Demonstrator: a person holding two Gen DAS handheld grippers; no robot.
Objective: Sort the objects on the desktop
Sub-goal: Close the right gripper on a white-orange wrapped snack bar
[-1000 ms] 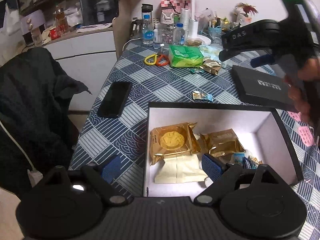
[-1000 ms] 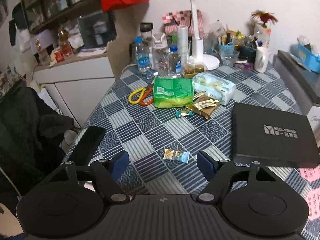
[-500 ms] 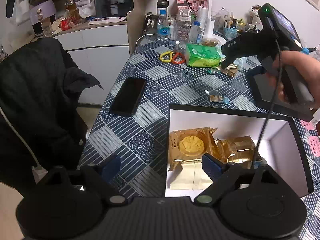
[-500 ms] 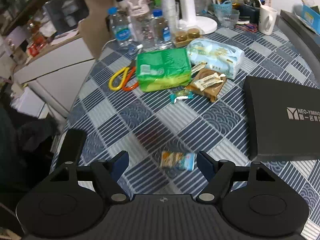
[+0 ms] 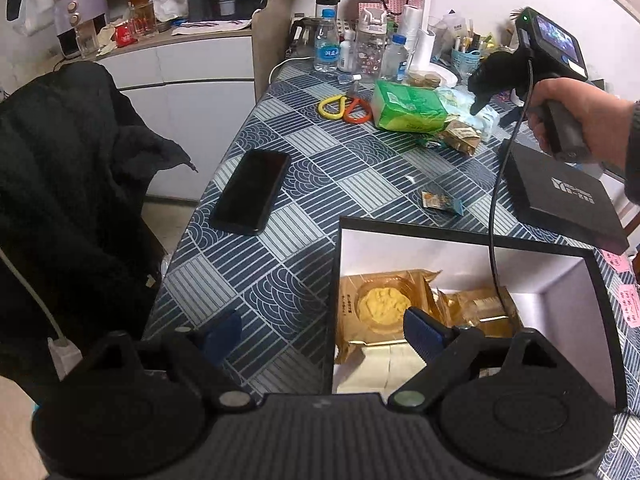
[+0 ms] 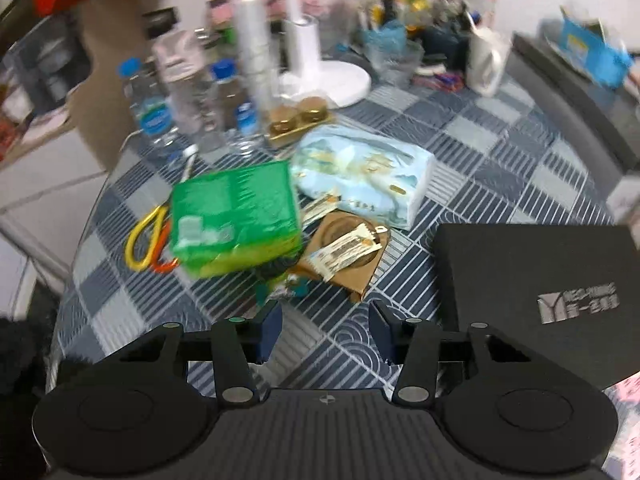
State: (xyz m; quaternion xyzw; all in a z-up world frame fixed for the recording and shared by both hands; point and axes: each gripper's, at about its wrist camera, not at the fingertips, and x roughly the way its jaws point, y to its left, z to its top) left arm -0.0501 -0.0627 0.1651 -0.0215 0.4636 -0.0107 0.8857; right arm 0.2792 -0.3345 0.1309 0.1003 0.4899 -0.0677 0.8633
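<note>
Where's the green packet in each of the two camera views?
Left wrist: the green packet lies far up the table, upper centre-right, right of the yellow and orange loops.
Right wrist: green packet left of centre, blurred.
Shared landmark: the black box lid, right in both.

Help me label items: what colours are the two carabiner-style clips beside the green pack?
One yellow, one orange clips; clearest in the left wrist view.

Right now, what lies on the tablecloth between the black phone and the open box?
Nothing: in the left wrist view the stretch between the phone and the open box is bare patterned tablecloth.
</note>
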